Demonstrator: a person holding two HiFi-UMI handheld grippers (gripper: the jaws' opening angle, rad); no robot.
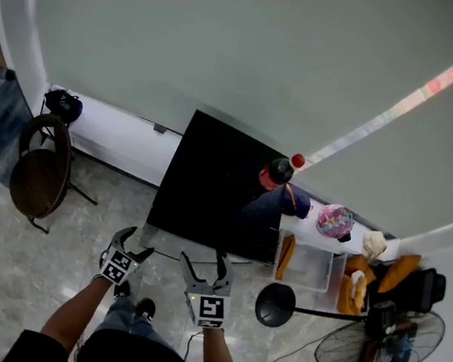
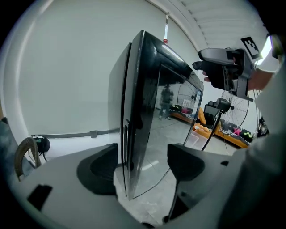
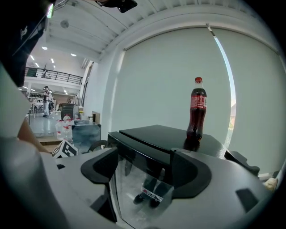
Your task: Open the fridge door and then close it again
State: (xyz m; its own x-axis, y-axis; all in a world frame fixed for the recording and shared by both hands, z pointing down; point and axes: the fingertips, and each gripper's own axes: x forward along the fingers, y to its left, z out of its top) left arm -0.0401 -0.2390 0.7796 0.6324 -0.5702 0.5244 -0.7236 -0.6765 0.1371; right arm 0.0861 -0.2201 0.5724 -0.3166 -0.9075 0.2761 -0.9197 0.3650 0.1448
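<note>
No wording is legible: the red label (image 3: pixel 198 102) on the dark plastic soda bottle (image 3: pixel 197 123), at one o'clock, and the white sticker (image 3: pixel 152 195) on the black glass-door fridge (image 3: pixel 156 134) are too small to read.

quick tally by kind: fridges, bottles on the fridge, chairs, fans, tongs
fridge: 1
bottle: 1
chair: 1
fan: 1
tongs: 2 (left tongs, right tongs, both open)
total: 6
</note>
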